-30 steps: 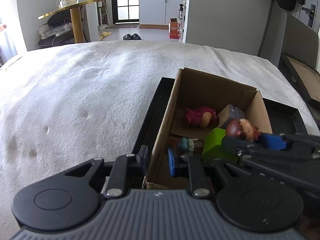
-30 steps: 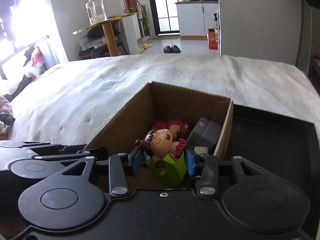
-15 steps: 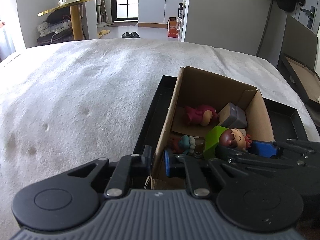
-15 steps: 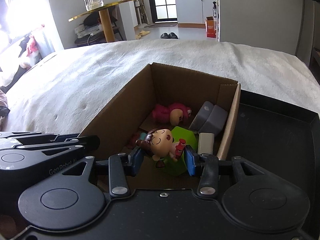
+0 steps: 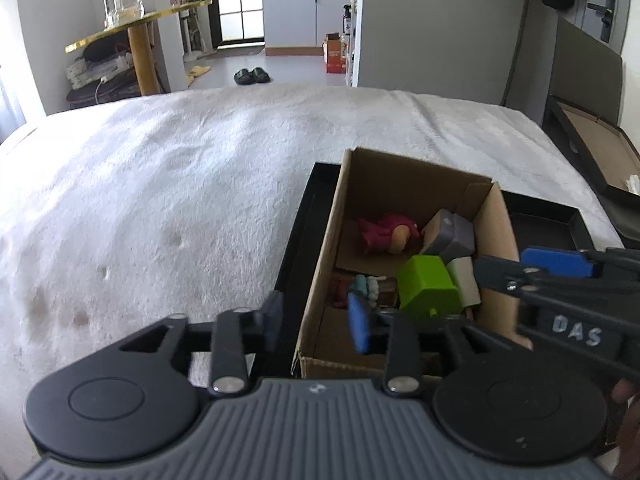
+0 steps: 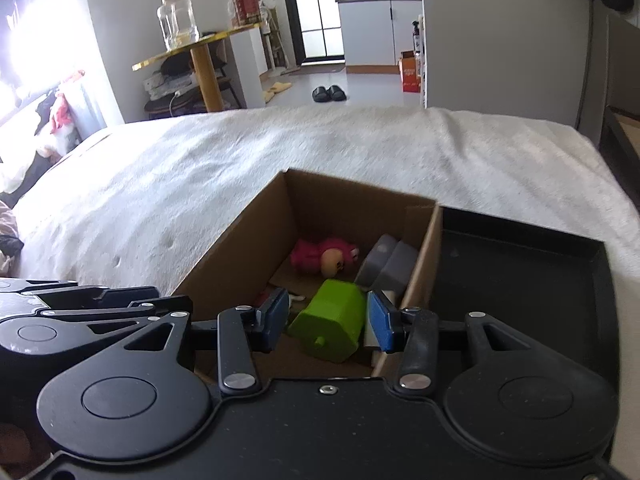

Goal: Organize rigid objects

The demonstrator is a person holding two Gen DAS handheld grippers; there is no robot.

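Right wrist view showed the left gripper [image 6: 96, 300] idle, its left-view jaws wide astride the box [image 6: 240, 248] wall, while the right gripper [image 6: 328, 320], wide, had dropped its doll, hidden beside the green block [image 6: 332, 320].

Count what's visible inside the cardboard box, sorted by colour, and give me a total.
Pink: 1, doll
Green: 1, block
Grey: 1, case
Beige: 1, block
Teal and red: 1, small figure
Total: 5

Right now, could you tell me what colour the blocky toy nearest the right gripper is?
Bright green toy; right wrist view shows it best.
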